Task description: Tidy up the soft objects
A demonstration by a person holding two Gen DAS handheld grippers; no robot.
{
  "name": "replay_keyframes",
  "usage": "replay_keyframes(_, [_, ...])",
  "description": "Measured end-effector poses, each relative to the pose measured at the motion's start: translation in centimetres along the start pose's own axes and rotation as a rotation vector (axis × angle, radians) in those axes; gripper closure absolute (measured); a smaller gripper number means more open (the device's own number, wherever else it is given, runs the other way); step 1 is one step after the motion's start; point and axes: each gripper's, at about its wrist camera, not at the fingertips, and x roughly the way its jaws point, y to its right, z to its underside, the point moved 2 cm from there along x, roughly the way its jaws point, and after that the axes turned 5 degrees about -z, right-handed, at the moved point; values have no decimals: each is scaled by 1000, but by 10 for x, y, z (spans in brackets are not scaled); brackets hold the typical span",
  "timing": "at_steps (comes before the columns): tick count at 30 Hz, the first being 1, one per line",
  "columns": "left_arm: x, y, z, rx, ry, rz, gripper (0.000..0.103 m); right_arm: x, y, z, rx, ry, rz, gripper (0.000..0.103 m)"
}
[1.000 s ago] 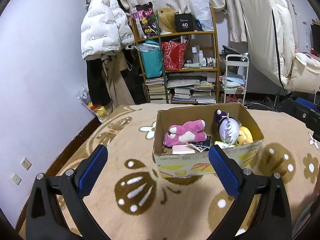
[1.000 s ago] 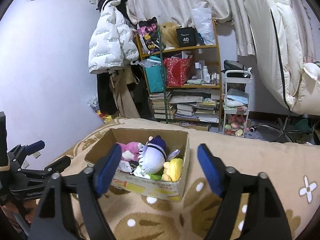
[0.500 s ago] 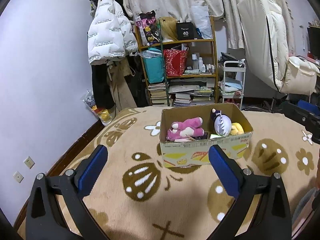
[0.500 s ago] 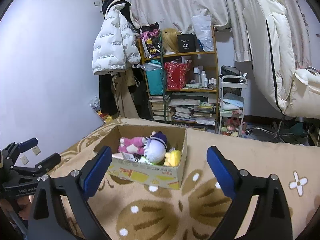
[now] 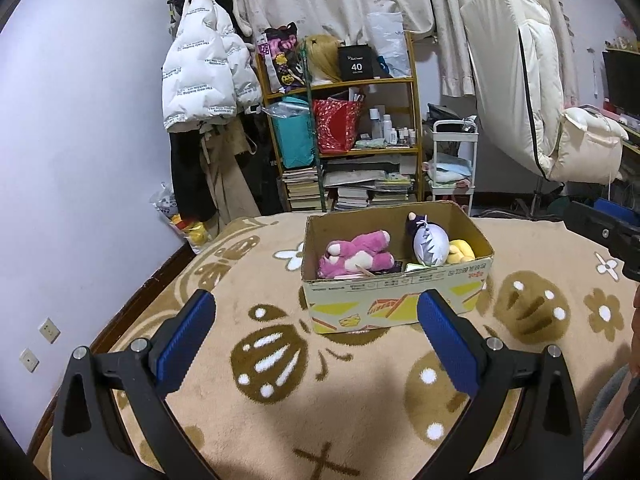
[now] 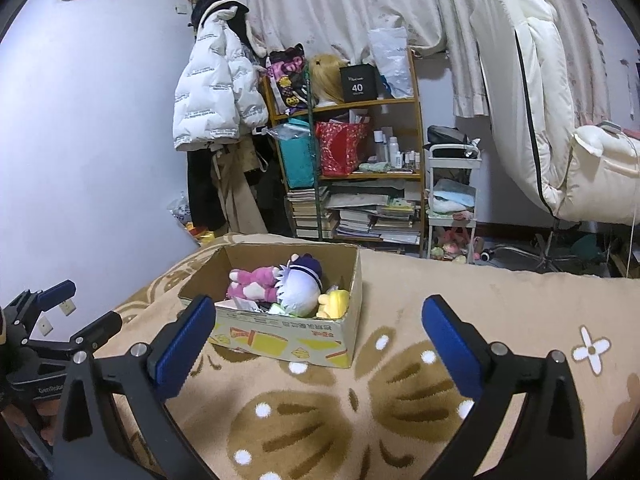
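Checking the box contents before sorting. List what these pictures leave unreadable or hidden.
- Cardboard box bottom: both views, covered by the pink plush, the white-and-purple plush and the yellow plush.
- Flat items under the plushes: only edges show; what they are is unclear.
- Yellow plush: mostly behind the white one in the left view.
- Box print: too small to read.
- Right tool body: cut off by the left view's right edge.

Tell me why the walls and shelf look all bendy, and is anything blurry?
Left wrist view: the fisheye lens curves the wall and leaves dark corners; the cardboard box and pink plush look sharp. Right wrist view: same bending, the shelf leans; the box casts a soft shadow on the blanket.
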Motion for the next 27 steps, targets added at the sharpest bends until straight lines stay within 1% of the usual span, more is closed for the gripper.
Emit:
replay_keyframes(4, [3, 1, 0, -3, -7, 5, 3, 3, 0, 1, -6, -4, 15, 0])
replay_keyframes(17, [12, 2, 0, -22, -14, 22, 3, 10, 2, 3, -9, -20, 16, 0])
replay_keyframes(23, [11, 3, 4, -21, -17, 13, 3, 10, 3, 4, -9, -21, 16, 0])
replay_keyframes(27, [11, 4, 4, -28, -21, 28, 3, 11, 3, 5, -8, -23, 17, 0])
